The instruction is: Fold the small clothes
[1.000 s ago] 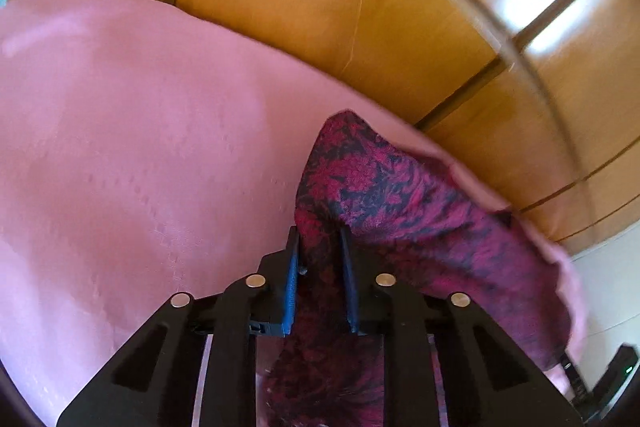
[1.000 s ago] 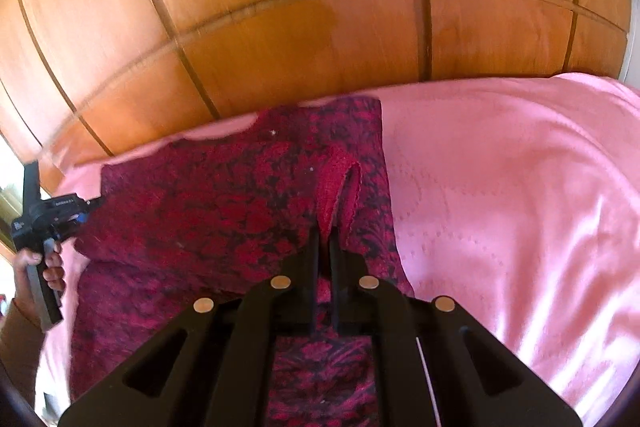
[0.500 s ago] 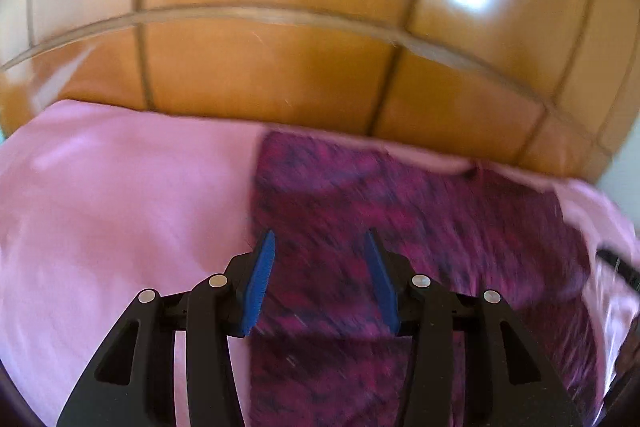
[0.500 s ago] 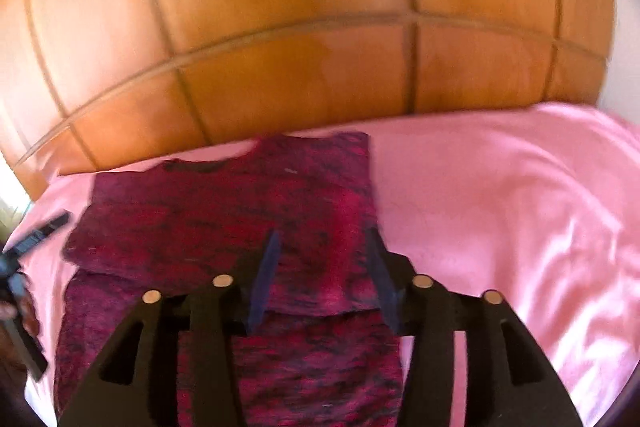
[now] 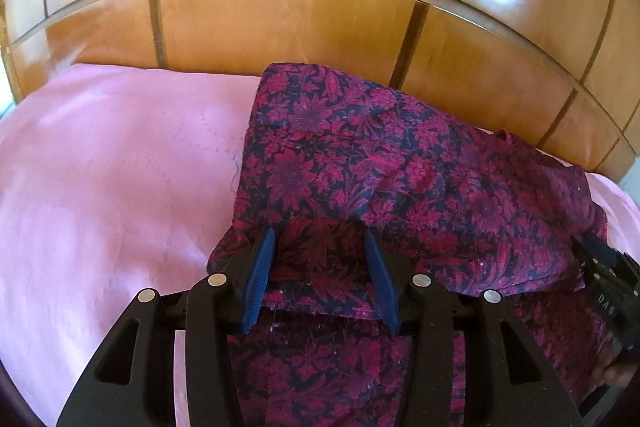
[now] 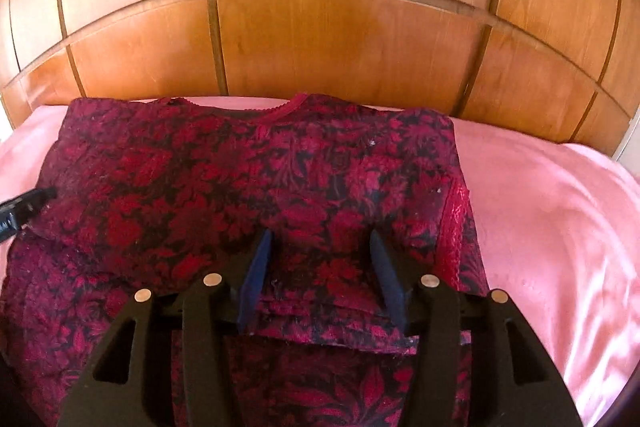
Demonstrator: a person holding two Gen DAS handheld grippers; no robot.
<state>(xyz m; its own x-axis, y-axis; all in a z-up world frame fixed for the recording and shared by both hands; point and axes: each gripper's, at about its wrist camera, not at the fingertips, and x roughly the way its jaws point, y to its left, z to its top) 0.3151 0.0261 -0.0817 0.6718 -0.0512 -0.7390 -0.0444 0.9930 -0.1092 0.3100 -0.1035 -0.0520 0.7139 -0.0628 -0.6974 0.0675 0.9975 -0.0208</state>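
Left wrist: your left gripper [image 5: 320, 247] has jaws apart, floral garment [image 5: 380, 163] lying just ahead and beneath on the pink sheet [image 5: 112, 179].

Right wrist: right gripper [image 6: 318, 247] also spread, empty; folded hem probably between them (soft, limp fabric, pinch corners).

The only lettering visible sits on the other hand-held gripper [image 5: 608, 287] at the right edge of the left wrist view: small pale capitals on its black body [image 5: 602, 298], too small and skewed to read with certainty. Nothing else carries readable text.
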